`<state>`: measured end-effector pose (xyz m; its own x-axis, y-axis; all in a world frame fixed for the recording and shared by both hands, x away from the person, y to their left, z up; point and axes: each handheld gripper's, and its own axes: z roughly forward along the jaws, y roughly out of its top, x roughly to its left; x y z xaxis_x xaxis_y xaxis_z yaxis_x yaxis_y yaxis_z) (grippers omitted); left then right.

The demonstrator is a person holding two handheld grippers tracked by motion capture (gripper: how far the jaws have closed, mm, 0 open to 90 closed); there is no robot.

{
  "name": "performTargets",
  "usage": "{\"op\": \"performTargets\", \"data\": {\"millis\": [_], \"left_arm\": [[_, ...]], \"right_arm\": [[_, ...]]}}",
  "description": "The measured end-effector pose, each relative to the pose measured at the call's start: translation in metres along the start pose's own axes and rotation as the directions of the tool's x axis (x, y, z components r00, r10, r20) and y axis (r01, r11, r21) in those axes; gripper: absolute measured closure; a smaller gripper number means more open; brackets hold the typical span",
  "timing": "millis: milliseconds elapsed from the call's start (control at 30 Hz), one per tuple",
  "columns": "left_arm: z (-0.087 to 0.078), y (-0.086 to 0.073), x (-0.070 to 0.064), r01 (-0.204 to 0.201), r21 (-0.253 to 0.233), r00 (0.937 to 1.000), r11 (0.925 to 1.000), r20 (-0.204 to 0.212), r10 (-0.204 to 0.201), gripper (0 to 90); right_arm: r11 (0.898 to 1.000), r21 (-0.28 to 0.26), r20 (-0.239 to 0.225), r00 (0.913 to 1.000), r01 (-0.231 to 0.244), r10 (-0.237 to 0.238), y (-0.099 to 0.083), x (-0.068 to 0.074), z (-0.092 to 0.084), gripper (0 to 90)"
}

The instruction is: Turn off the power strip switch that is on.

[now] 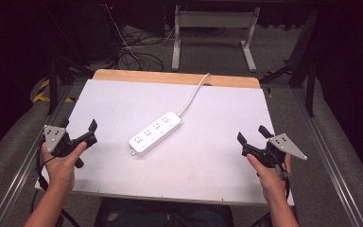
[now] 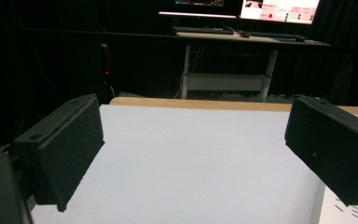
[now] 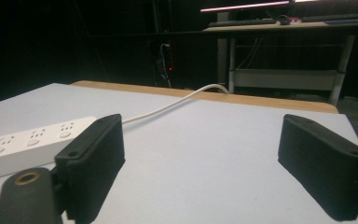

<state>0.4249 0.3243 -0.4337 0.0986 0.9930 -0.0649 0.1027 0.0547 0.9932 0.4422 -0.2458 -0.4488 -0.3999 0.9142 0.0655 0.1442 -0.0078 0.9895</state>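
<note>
White power strip point(image 1: 155, 133) lies near the middle of the white tabletop point(image 1: 217, 161), set on a slant with one end toward the near left and the other toward the far right. Three groups of sockets run along its upper face. Its white cord point(image 1: 194, 93) leaves the far right end and curves away across the board to the far edge, where a strip of bare wood point(image 1: 175, 77) shows beyond the white surface.

The left gripper point(image 1: 81, 128) is held in the person's left hand point(image 1: 61, 163) over the near left part of the table, well apart from the power strip. Its jaws stand wide apart and hold nothing; in the left gripper view the two black pads frame plain white tabletop, and a corner of the power strip point(image 2: 349, 207) shows at the lower right behind the right-hand pad.

The right gripper point(image 1: 253, 135) is held in the person's right hand point(image 1: 272, 177) over the near right part of the table, also well apart from the strip. Its jaws are likewise spread wide with nothing between them. In the right gripper view the power strip point(image 3: 28, 142) sits at the left, partly behind the left-hand pad, and its cord point(image 3: 177, 102) arcs back to the far edge.

Beyond the table, a desk with white legs point(image 1: 215, 21) stands on grey carpet, with dark cables point(image 1: 137, 54) bundled on the floor to its left.
</note>
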Motion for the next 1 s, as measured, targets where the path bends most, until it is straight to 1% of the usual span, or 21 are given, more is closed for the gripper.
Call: {"op": "performTargets", "data": {"millis": [33,100,200,233,267,300,333,367,400,433,467,567,600,633,667,700,733,767,800,867,1000], "left_arm": [[0.000,0.000,0.000,0.003,-0.001,1.0000,1.0000,0.001,-0.003,5.0],[0.000,0.000,0.001,0.004,0.000,1.0000,1.0000,0.001,-0.004,5.2],[0.000,0.000,0.000,0.004,-0.001,1.0000,1.0000,0.004,-0.004,5.3],[0.000,0.001,-0.001,-0.001,-0.002,1.0000,1.0000,0.005,0.001,5.3],[0.000,0.001,-0.002,-0.001,-0.004,1.0000,1.0000,0.006,0.001,5.3],[0.000,0.001,-0.002,-0.001,-0.004,1.0000,1.0000,0.006,0.001,5.3],[0.000,0.001,-0.002,-0.007,-0.002,0.9999,1.0000,0.008,0.007,5.3],[0.000,0.001,-0.002,-0.007,-0.002,0.9999,1.0000,0.008,0.007,5.3],[0.000,0.000,-0.002,-0.005,-0.001,1.0000,1.0000,0.007,0.005,5.4],[0.000,0.000,-0.001,-0.005,-0.001,1.0000,1.0000,0.007,0.005,5.4],[0.000,0.000,-0.001,-0.004,0.000,1.0000,1.0000,0.005,0.004,5.6],[-0.001,0.001,-0.001,0.001,-0.003,1.0000,1.0000,0.005,-0.001,5.6],[-0.001,0.001,-0.001,0.001,-0.003,1.0000,1.0000,0.005,-0.001,5.6],[-0.001,0.001,-0.001,-0.003,-0.005,1.0000,1.0000,0.006,0.003,5.6],[-0.001,0.001,-0.001,-0.003,-0.005,1.0000,1.0000,0.006,0.003,5.7],[-0.001,0.001,-0.001,-0.004,-0.004,1.0000,1.0000,0.007,0.004,5.7],[-0.001,0.001,-0.002,-0.001,-0.003,1.0000,1.0000,0.005,0.001,5.8],[-0.001,0.001,-0.002,-0.001,-0.003,1.0000,1.0000,0.005,0.001,6.1],[0.000,0.001,-0.001,-0.008,0.001,0.9999,1.0000,0.006,0.008,6.2],[0.000,0.000,-0.002,-0.010,0.006,0.9999,0.9999,0.004,0.010,6.2],[0.000,0.000,-0.003,-0.027,0.009,0.9996,0.9996,0.006,0.026,6.2]], "right_arm": [[1.000,-0.002,-0.027,0.9996,0.014,-0.014,0.000,0.002,0.000,19.8],[1.000,0.005,-0.034,0.9990,0.028,-0.028,0.000,0.005,0.000,20.0],[0.999,0.012,-0.029,0.9989,0.037,-0.037,0.000,0.006,-0.001,21.4],[0.999,0.016,-0.048,0.9980,0.041,-0.040,0.000,0.006,-0.002,28.8],[0.999,0.016,-0.059,0.9975,0.040,-0.039,0.000,0.006,-0.002,31.5],[0.999,0.016,-0.059,0.9975,0.040,-0.039,0.000,0.006,-0.002,31.5],[0.998,0.022,-0.081,0.9954,0.054,-0.052,0.000,0.005,-0.002,41.4],[0.998,0.022,-0.093,0.9942,0.056,-0.053,0.000,0.005,-0.002,48.2],[0.998,0.024,-0.109,0.9923,0.062,-0.059,-0.001,0.005,-0.003,57.4],[0.998,0.024,-0.109,0.9923,0.062,-0.059,-0.001,0.005,-0.003,57.4],[0.998,0.030,-0.135,0.9893,0.059,-0.055,0.000,0.006,-0.004,73.6],[0.999,0.036,-0.169,0.9853,0.034,-0.028,0.002,0.008,-0.006,89.1],[0.999,0.036,-0.169,0.9853,0.034,-0.028,0.002,0.008,-0.006,89.1],[0.999,0.041,-0.190,0.9813,0.036,-0.027,0.005,0.011,-0.007,90.0],[0.997,0.053,-0.203,0.9781,0.058,-0.046,0.007,0.012,-0.006,90.0],[0.997,0.053,-0.203,0.9781,0.058,-0.046,0.007,0.012,-0.006,90.0],[0.991,0.104,-0.216,0.9745,0.086,-0.062,0.012,0.015,-0.004,90.0],[0.991,0.104,-0.216,0.9745,0.086,-0.062,0.012,0.015,-0.004,90.0],[0.987,0.129,-0.213,0.9751,0.092,-0.063,0.019,0.019,0.000,90.0],[0.987,0.133,-0.212,0.9751,0.094,-0.064,0.021,0.021,0.002,90.0],[0.978,0.180,-0.217,0.9738,0.106,-0.066,0.035,0.032,0.017,90.0]]}}
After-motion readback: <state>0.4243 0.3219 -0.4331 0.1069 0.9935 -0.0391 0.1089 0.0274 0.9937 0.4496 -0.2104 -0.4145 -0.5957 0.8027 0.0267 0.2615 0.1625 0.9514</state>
